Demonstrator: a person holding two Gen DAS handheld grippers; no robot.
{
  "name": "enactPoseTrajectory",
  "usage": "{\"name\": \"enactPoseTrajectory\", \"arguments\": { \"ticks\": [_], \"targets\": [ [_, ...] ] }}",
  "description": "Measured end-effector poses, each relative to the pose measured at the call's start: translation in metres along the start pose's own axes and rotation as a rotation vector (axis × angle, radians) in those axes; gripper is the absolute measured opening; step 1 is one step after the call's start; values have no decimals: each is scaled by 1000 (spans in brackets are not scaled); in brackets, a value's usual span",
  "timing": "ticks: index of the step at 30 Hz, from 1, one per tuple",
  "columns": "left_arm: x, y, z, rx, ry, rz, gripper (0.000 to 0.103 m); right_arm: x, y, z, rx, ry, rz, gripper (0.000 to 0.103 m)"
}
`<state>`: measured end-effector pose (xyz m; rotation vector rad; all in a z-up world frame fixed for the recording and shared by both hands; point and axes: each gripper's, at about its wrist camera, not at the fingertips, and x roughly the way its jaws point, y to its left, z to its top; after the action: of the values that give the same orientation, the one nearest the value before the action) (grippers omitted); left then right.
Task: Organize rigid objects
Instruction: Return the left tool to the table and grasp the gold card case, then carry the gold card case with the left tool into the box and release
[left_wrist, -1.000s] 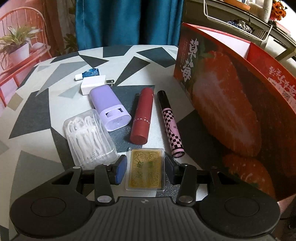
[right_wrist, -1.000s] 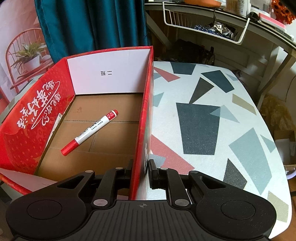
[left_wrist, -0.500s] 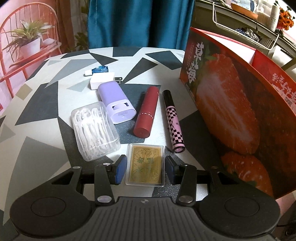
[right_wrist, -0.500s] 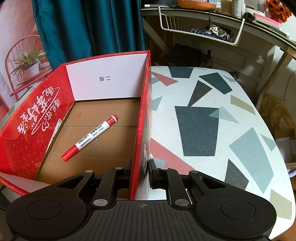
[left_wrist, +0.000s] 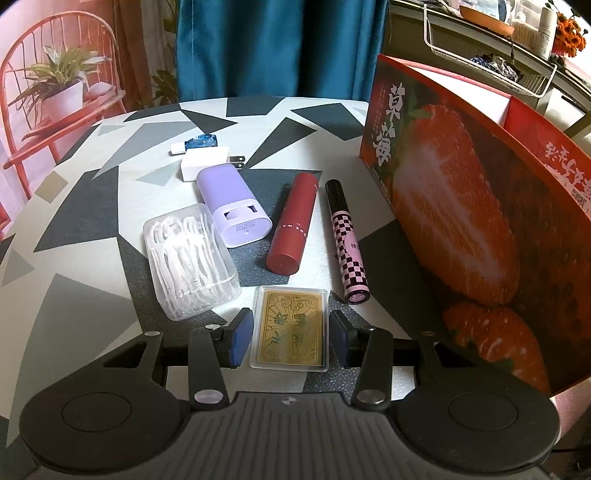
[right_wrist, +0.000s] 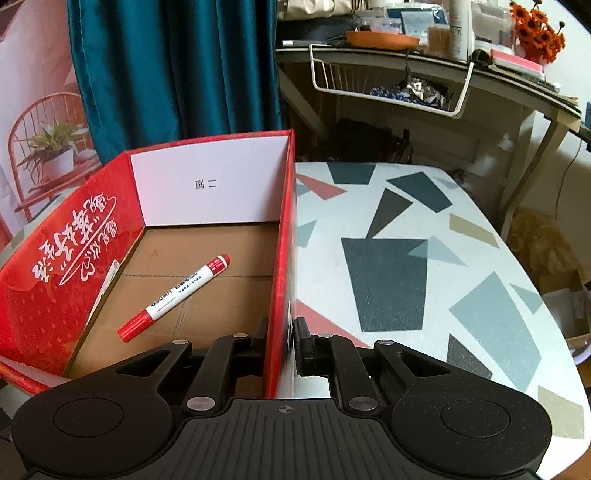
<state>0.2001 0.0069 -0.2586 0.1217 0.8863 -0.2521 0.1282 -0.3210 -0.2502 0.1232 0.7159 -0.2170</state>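
My left gripper (left_wrist: 290, 338) is open, its blue pads either side of a gold card in a clear case (left_wrist: 290, 330) lying flat on the table. Beyond it lie a clear box of floss picks (left_wrist: 190, 258), a lilac case (left_wrist: 232, 206), a dark red tube (left_wrist: 293, 223), a pink checkered tube (left_wrist: 347, 243), a white plug (left_wrist: 207, 162) and a small blue item (left_wrist: 199, 142). My right gripper (right_wrist: 280, 352) is shut on the right wall of the red strawberry box (right_wrist: 284, 258), which holds a red marker (right_wrist: 175, 295).
The red box (left_wrist: 461, 206) stands on the right of the patterned table (left_wrist: 74, 206) in the left view. A teal curtain and a desk with a white wire basket (right_wrist: 391, 85) stand behind. The table edge (right_wrist: 535, 295) curves at the right.
Both views have shifted slightly, as if the grippers rose or tilted a little. The gold card still lies between the open left jaws. The right grip on the box wall is unchanged.
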Motion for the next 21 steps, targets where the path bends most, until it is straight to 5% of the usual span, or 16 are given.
{"name": "enactPoseTrajectory", "arguments": {
  "ticks": [21],
  "targets": [
    [-16, -1, 7, -7, -65, -33, 47, -2, 0, -1, -1, -16, -1, 11]
  ]
}}
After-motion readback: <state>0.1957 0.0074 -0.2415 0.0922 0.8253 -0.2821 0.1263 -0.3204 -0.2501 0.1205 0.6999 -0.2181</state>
